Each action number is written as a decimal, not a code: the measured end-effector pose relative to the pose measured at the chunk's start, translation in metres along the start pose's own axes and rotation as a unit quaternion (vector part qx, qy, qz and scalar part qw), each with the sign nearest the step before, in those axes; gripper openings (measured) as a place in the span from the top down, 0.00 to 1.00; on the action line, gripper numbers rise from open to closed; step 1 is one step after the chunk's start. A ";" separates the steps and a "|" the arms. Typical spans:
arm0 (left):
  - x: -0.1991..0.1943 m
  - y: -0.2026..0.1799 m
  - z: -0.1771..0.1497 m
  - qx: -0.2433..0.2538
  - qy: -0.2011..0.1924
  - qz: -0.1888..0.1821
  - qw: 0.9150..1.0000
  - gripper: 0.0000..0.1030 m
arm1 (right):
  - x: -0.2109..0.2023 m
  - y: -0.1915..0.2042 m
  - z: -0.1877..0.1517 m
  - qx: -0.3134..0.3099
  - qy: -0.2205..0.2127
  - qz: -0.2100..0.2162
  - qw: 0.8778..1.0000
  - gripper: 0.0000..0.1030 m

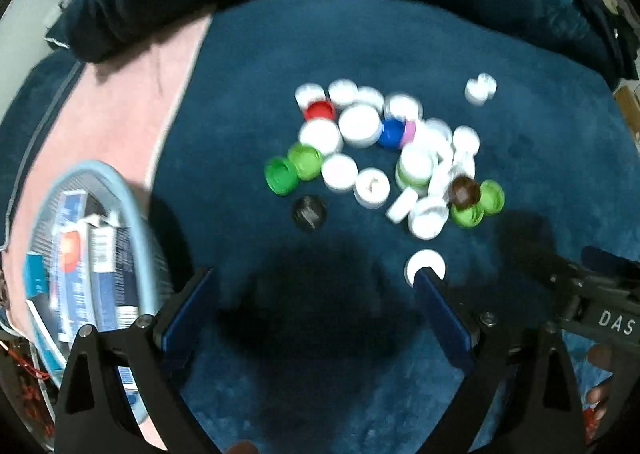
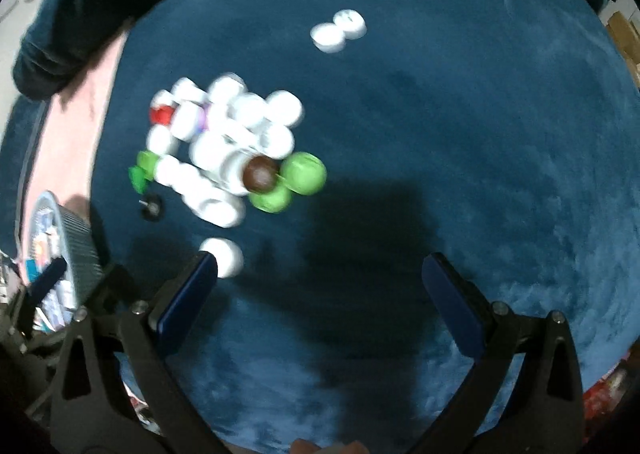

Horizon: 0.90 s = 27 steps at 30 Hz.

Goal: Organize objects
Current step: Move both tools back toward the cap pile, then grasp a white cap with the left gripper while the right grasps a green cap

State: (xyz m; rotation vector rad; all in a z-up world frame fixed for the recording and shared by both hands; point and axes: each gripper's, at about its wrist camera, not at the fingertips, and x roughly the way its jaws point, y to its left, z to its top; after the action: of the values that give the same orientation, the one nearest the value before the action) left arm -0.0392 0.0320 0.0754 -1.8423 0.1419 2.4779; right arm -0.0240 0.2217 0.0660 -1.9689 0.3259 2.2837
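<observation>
Mostly white, the heap of bottle caps (image 1: 384, 149) lies bunched mid-way across the blue plush cover (image 1: 520, 173), with one stray white cap (image 1: 425, 265) lying close in front of us and a pair of white caps (image 2: 338, 31) well apart beyond. We hold the left gripper (image 1: 316, 286) and the right gripper (image 2: 320, 266) with jaws spread wide and empty above the cover, presumably ready to pick singles. At our left a ribbed basket (image 1: 132, 213) of small boxes rests on pink cloth (image 1: 120, 101), probably sorted.

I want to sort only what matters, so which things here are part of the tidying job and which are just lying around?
Part of the job: pile of bottle caps, lone white cap, basket.

Just lying about: pink towel, blue blanket.
</observation>
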 end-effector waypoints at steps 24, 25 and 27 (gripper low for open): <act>0.049 -0.015 -0.011 0.001 0.026 -0.055 0.998 0.05 | 0.046 -0.015 0.004 -0.055 0.028 -0.034 0.997 0.01; 0.048 -0.014 -0.011 -0.002 0.024 -0.054 0.998 0.05 | 0.039 -0.014 0.009 -0.057 0.010 -0.031 0.998 0.01; 0.048 -0.012 -0.010 -0.010 0.023 -0.055 0.998 0.05 | 0.034 -0.008 0.017 -0.073 -0.005 -0.015 0.997 0.01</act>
State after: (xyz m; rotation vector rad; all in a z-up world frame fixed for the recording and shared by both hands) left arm -0.0423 0.0418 0.0265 -1.8609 0.0159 2.3741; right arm -0.0435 0.2315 0.0336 -2.0111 0.1298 2.3600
